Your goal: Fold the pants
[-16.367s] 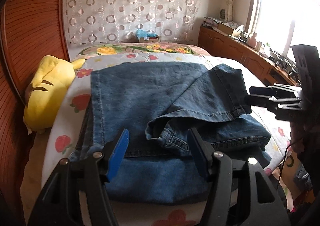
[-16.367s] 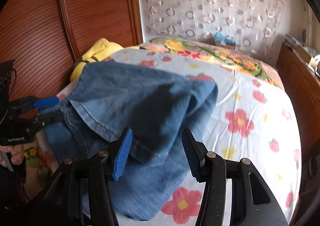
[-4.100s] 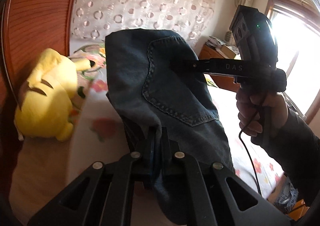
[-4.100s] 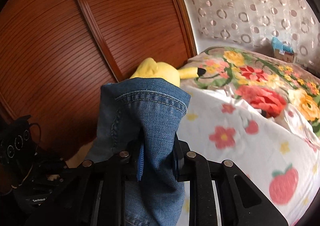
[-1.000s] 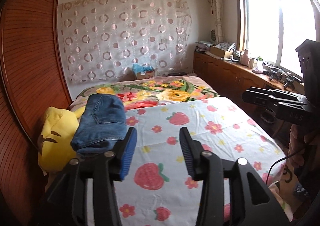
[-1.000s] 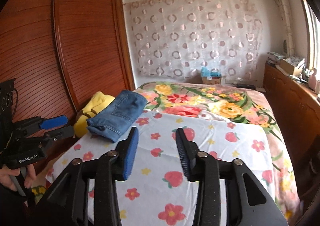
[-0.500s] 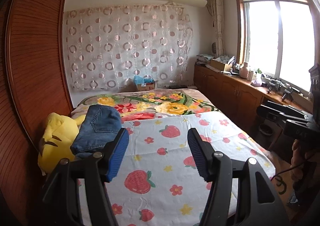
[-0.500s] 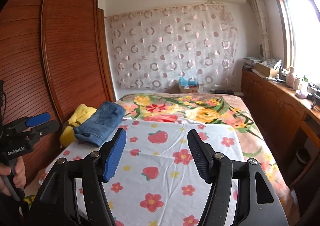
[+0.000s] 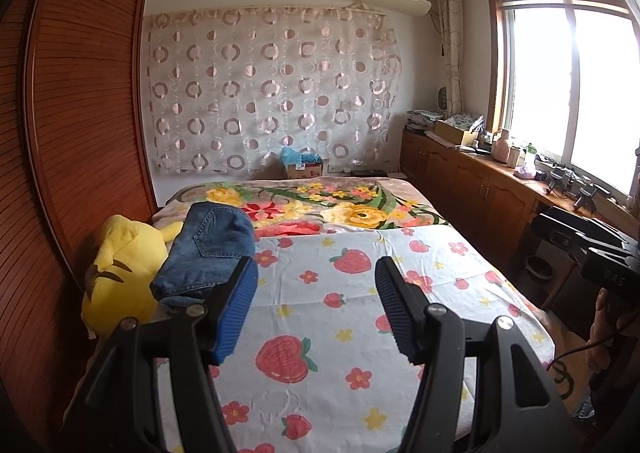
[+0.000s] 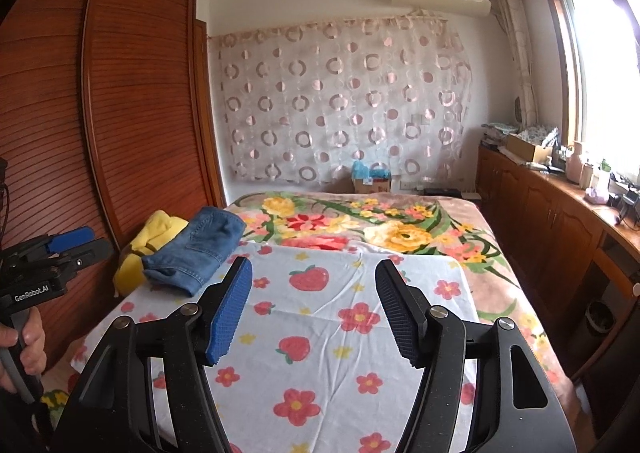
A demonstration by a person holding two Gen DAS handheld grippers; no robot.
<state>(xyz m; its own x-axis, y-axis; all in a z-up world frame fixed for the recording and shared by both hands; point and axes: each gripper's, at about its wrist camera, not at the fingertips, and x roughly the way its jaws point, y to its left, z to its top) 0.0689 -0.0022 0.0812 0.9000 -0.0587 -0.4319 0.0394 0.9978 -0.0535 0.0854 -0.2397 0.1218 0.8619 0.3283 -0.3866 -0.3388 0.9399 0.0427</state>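
Observation:
The folded blue jeans [image 9: 208, 249] lie on the left side of the bed, leaning against a yellow plush toy [image 9: 120, 265]. They also show in the right wrist view [image 10: 198, 249]. My left gripper [image 9: 316, 289] is open and empty, held well back above the near end of the bed. My right gripper [image 10: 314, 289] is open and empty, also well back from the jeans. The left gripper also shows at the left edge of the right wrist view [image 10: 76, 243], open. The right gripper's body shows at the right edge of the left wrist view [image 9: 588, 245].
The bed has a strawberry-and-flower sheet [image 9: 352, 333] and a floral blanket [image 9: 340, 205] at its far end. A wooden wardrobe [image 10: 120, 125] stands along the left. A wooden counter [image 9: 480, 181] with clutter runs under the window on the right. A small bin [image 10: 598, 317] stands on the floor.
Both grippers have pulled further back and up from the bed, so the folded jeans look smaller and farther away. The jeans have not moved.

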